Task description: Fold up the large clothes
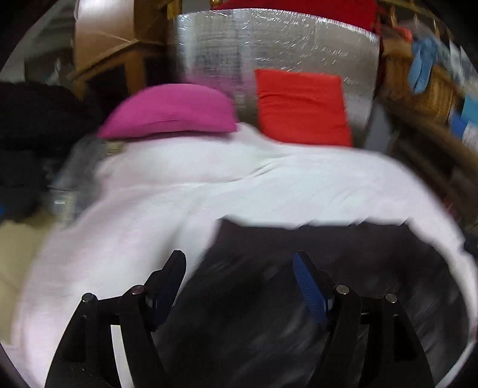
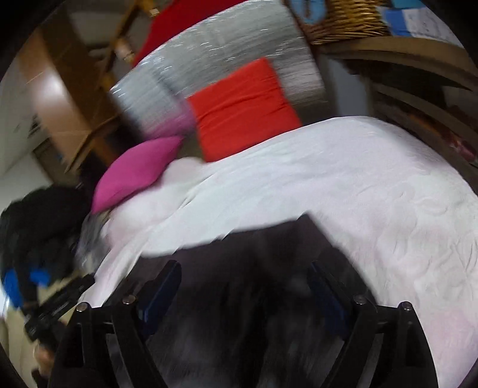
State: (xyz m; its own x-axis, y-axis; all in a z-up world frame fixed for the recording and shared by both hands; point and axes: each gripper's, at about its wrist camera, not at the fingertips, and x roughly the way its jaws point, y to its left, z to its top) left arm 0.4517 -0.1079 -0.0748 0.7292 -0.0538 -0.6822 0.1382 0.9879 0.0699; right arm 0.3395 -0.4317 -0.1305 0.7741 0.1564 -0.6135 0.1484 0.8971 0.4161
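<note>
Black linkages and blue-padded fingers fill the bottom of both views, blurred by motion. On my left gripper (image 1: 240,258) the jaws stand wide apart, with nothing pinched between the pads; the dark garment (image 1: 313,268) lies below and beyond them. My right gripper (image 2: 243,268) is spread just as wide, empty too, and the same dark cloth (image 2: 254,283) shows in the gap under it. Whether either fingertip brushes the fabric I cannot tell through the smear.

That dark garment lies on the near part of the white bedspread (image 1: 209,185), with a fairly straight far edge. In the right view one corner of it points toward the far side of the bed. White cover (image 2: 358,194) surrounds it to the left, right and beyond.

Farther on, at the head of the bed, a pink pillow (image 1: 170,110) rests on the cover, and a red cushion (image 1: 301,107) stands just beside it, leaning on a silvery foil panel (image 1: 269,41). A heap of black clothing (image 1: 35,119) sits off the left edge of the bed. To the right a wicker basket (image 2: 349,21) stands on a shelf, and brown cardboard boxes (image 1: 104,38) are at the far left.
</note>
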